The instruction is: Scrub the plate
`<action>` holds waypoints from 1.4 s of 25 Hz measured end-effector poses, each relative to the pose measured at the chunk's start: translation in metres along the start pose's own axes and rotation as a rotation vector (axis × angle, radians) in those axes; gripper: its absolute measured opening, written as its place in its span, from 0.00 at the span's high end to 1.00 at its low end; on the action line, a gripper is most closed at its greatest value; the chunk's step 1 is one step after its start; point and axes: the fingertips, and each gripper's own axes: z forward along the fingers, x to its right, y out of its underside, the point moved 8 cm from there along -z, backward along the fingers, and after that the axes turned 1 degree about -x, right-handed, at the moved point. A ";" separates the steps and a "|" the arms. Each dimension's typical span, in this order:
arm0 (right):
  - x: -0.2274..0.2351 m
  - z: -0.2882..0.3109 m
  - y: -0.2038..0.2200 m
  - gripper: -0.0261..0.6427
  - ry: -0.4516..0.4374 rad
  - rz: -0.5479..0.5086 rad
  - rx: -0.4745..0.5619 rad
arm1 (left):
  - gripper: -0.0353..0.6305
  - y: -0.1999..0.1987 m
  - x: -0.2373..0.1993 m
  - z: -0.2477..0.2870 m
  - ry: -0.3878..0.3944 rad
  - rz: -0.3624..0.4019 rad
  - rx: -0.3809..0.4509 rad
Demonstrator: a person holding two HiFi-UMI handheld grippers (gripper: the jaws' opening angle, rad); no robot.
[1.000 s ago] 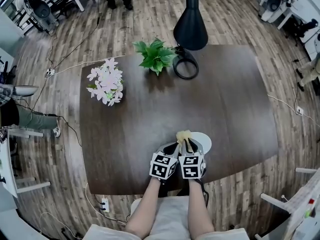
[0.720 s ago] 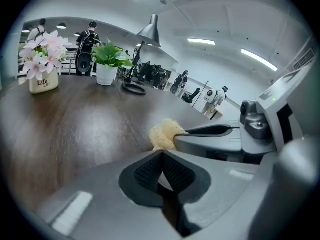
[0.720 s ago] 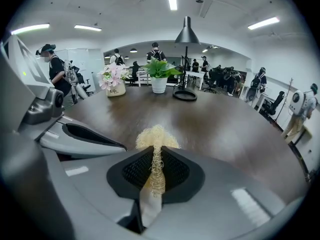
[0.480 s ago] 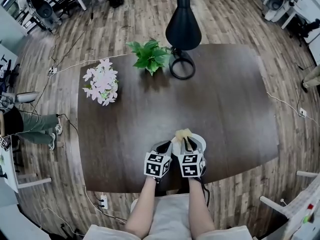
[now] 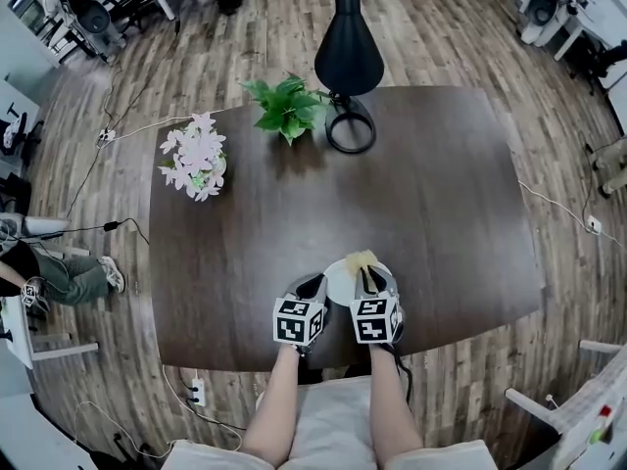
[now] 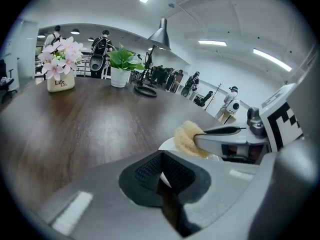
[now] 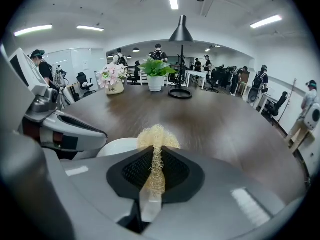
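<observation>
From the head view, the white plate point(image 5: 341, 280) lies on the dark table point(image 5: 431, 194) at its 6 o'clock edge, just in front of the person. The left gripper point(image 5: 314, 286) meets the plate's rim at 9 o'clock. The right gripper point(image 5: 366, 277) reaches over the plate's 3 o'clock side, with a yellow scrubber point(image 5: 361, 259) at its tip by the plate's 1 o'clock rim. Pink flowers point(image 5: 194, 155) stand at the table's 10 o'clock, and a green plant point(image 5: 287, 106) and a black lamp point(image 5: 347, 57) stand near 12 o'clock. In the left gripper view, the left gripper point(image 6: 162, 171) has its jaws pressed together on a thin white edge of the plate point(image 6: 172, 144), and the scrubber point(image 6: 187, 136) rests above the plate at 1 o'clock. In the right gripper view, the right gripper point(image 7: 156, 164) pinches the fibrous scrubber point(image 7: 157, 139) tight between its pads. The tuft sticks out past the jaws, and the plate point(image 7: 120, 146) shows at 10 o'clock beside them.
</observation>
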 end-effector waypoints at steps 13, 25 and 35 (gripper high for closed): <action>0.023 -0.021 0.017 0.87 0.061 0.019 -0.006 | 0.94 0.001 0.018 0.001 0.011 0.016 0.006; 0.019 -0.039 0.033 0.87 0.116 0.052 -0.013 | 0.94 0.008 0.018 -0.009 0.039 0.033 0.006; -0.009 -0.035 0.033 0.87 0.128 0.061 -0.025 | 0.94 0.015 -0.003 -0.033 0.049 0.034 0.015</action>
